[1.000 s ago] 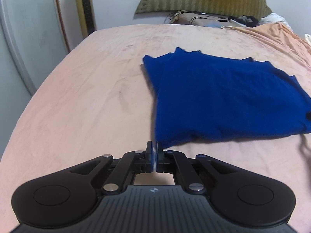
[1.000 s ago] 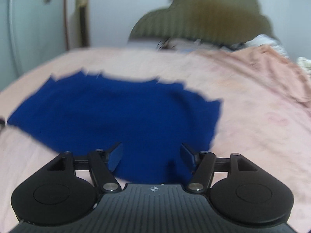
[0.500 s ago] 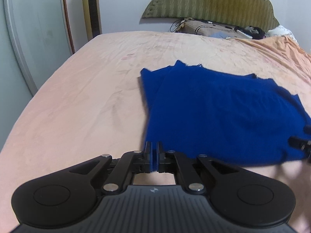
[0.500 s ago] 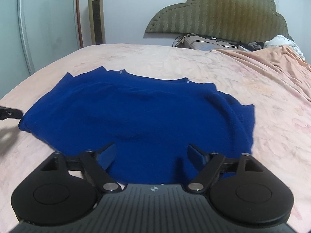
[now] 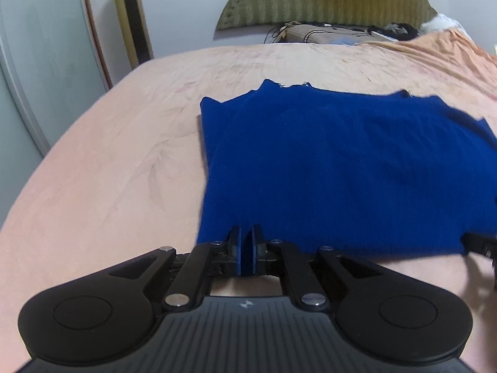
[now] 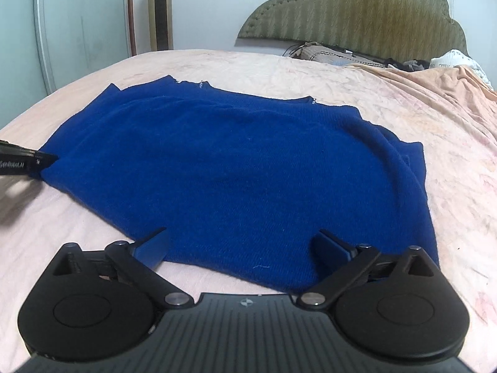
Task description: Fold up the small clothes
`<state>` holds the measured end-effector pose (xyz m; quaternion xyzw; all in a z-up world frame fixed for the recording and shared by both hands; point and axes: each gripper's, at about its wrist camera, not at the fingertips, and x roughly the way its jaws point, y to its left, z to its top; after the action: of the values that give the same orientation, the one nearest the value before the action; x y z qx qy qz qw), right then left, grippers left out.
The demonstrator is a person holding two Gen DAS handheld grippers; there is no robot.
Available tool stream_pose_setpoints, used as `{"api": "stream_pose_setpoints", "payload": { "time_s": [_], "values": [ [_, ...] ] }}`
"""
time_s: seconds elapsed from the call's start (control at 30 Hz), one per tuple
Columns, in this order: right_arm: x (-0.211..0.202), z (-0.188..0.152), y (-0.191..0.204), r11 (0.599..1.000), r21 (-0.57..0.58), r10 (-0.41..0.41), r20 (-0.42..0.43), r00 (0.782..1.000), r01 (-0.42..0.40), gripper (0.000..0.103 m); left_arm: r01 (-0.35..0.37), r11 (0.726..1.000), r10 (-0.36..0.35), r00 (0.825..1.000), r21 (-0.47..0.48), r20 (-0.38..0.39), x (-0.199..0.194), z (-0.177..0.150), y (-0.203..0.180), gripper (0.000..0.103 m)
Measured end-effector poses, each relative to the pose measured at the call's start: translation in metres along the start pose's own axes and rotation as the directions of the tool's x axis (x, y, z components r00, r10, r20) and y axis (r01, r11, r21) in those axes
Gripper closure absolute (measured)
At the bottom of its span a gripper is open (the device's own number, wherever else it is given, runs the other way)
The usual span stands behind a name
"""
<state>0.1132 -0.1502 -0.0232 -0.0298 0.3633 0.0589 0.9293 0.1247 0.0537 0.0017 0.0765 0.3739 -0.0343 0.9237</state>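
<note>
A small dark blue knit garment (image 5: pixel 341 168) lies partly folded on the pink bed sheet (image 5: pixel 108 171). It also shows in the right wrist view (image 6: pixel 236 171). My left gripper (image 5: pixel 246 242) is shut on the garment's near left hem corner. My right gripper (image 6: pixel 242 245) is open, its fingers straddling the near hem low over the cloth. The right gripper's tip (image 5: pixel 480 244) shows at the left view's right edge, and the left gripper's tip (image 6: pixel 25 161) at the right view's left edge.
A green padded headboard (image 6: pixel 357 15) and pillows with clutter (image 6: pixel 341 54) are at the bed's far end. A gold tower fan (image 6: pixel 160 9) and pale wardrobe door (image 6: pixel 77 25) stand left. Rumpled orange sheet (image 6: pixel 450 93) lies far right.
Both grippers moved forward to the garment's near hem. The left gripper now pinches the near left corner. The right gripper stayed open and came lower over the hem.
</note>
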Motion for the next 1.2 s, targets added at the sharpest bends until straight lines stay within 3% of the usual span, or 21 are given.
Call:
{"api": "stream_pose_setpoints", "payload": {
  "time_s": [0.13, 0.27, 0.33, 0.4, 0.43, 0.53, 0.7, 0.8, 0.9, 1.0, 1.07, 1.2],
  "values": [
    [-0.001, 0.002, -0.002, 1.000, 0.013, 0.009, -0.008, 1.000, -0.009, 0.000, -0.005, 0.999, 0.005, 1.000, 0.054, 0.008, -0.010, -0.004, -0.004, 0.097],
    [-0.014, 0.012, 0.001, 0.999, 0.021, 0.036, 0.034, 0.999, -0.037, 0.004, 0.067, 0.998, -0.067, 0.997, 0.012, 0.036, -0.020, 0.011, 0.014, 0.094],
    [-0.021, 0.020, 0.015, 0.999, -0.042, 0.035, 0.068, 0.997, -0.032, 0.004, 0.095, 0.995, -0.094, 0.995, -0.038, 0.040, -0.017, 0.025, 0.029, 0.071],
    [-0.025, 0.025, 0.035, 0.990, -0.137, 0.041, 0.096, 0.995, -0.027, 0.003, 0.128, 0.987, -0.123, 0.991, -0.099, 0.060, -0.012, 0.039, 0.045, 0.014],
    [-0.026, 0.026, 0.046, 0.983, -0.182, 0.046, 0.106, 0.993, -0.027, 0.003, 0.136, 0.983, -0.126, 0.988, -0.125, 0.088, -0.009, 0.043, 0.052, 0.009],
    [-0.025, 0.024, 0.081, 0.946, -0.323, 0.067, 0.129, 0.989, -0.022, 0.003, 0.142, 0.977, -0.126, 0.986, -0.161, 0.107, 0.003, 0.061, 0.069, 0.009],
    [-0.014, 0.015, 0.135, 0.842, -0.536, 0.055, 0.186, 0.981, 0.054, 0.003, 0.254, 0.939, -0.248, 0.967, -0.233, 0.052, 0.042, 0.086, 0.092, 0.009],
    [-0.002, 0.012, 0.159, 0.787, -0.608, 0.023, 0.196, 0.980, 0.104, 0.004, 0.368, 0.886, -0.376, 0.926, -0.282, 0.027, 0.067, 0.093, 0.100, 0.009],
    [0.011, 0.013, 0.176, 0.757, -0.637, -0.009, 0.215, 0.977, 0.147, 0.004, 0.428, 0.838, -0.464, 0.886, -0.338, -0.028, 0.094, 0.098, 0.102, 0.009],
    [0.023, 0.018, 0.191, 0.735, -0.653, -0.020, 0.248, 0.968, 0.182, 0.004, 0.435, 0.812, -0.493, 0.868, -0.390, -0.056, 0.118, 0.099, 0.101, 0.009],
    [0.030, 0.023, 0.199, 0.730, -0.655, -0.021, 0.265, 0.964, 0.196, 0.004, 0.469, 0.783, -0.523, 0.852, -0.410, -0.026, 0.126, 0.099, 0.103, 0.009],
    [0.045, 0.036, 0.213, 0.734, -0.650, -0.011, 0.277, 0.961, 0.196, 0.010, 0.531, 0.716, -0.592, 0.806, -0.453, 0.008, 0.141, 0.105, 0.101, 0.009]
  ]
}}
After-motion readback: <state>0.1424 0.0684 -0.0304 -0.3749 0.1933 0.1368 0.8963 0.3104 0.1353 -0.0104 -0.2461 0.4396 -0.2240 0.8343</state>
